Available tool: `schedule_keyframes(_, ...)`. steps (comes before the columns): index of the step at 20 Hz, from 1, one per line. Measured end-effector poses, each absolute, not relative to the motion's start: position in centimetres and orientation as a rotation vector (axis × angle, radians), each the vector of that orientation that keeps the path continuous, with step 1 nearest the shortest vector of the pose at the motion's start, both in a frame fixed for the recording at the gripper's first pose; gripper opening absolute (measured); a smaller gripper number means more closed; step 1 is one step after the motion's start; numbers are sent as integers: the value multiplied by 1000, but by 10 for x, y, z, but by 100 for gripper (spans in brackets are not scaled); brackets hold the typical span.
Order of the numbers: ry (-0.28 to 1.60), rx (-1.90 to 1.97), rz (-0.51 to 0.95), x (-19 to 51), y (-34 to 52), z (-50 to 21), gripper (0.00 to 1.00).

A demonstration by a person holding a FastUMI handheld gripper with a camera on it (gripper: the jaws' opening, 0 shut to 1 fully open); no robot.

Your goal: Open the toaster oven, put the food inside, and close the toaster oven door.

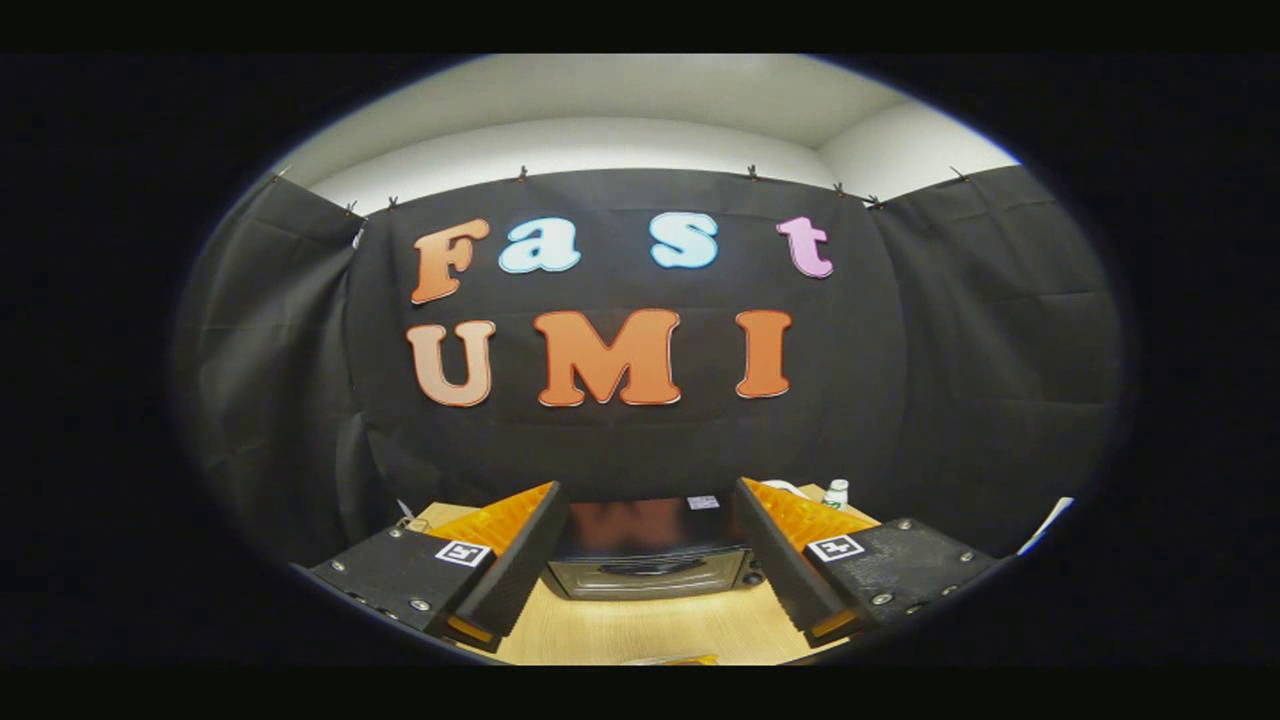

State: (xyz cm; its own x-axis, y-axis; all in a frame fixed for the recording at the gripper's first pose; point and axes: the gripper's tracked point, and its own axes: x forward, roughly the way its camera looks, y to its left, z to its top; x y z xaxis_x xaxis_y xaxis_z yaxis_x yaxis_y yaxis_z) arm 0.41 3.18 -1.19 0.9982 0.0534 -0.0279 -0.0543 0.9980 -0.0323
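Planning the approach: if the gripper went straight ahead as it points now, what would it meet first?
Probably the toaster oven, beyond the open gripper on the table. Nothing shows between them, though depth is unclear.

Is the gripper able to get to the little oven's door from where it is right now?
Probably yes. The gripper is open, and the toaster oven sits straight ahead between its fingers on the wooden table, door shut and facing it. Only bare tabletop lies between them, though it must move closer first.

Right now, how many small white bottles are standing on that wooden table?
1. A small white bottle with a green label stands on the light wooden table, behind the black toaster oven, just beyond the open gripper. Others may be hidden.
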Motion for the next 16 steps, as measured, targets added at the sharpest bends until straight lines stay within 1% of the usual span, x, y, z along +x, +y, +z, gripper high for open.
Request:
schedule_keyframes(10,40,-43,66,6,38,-22,99)
schedule_keyframes(16,70,-50,84,20,42,-46,99)
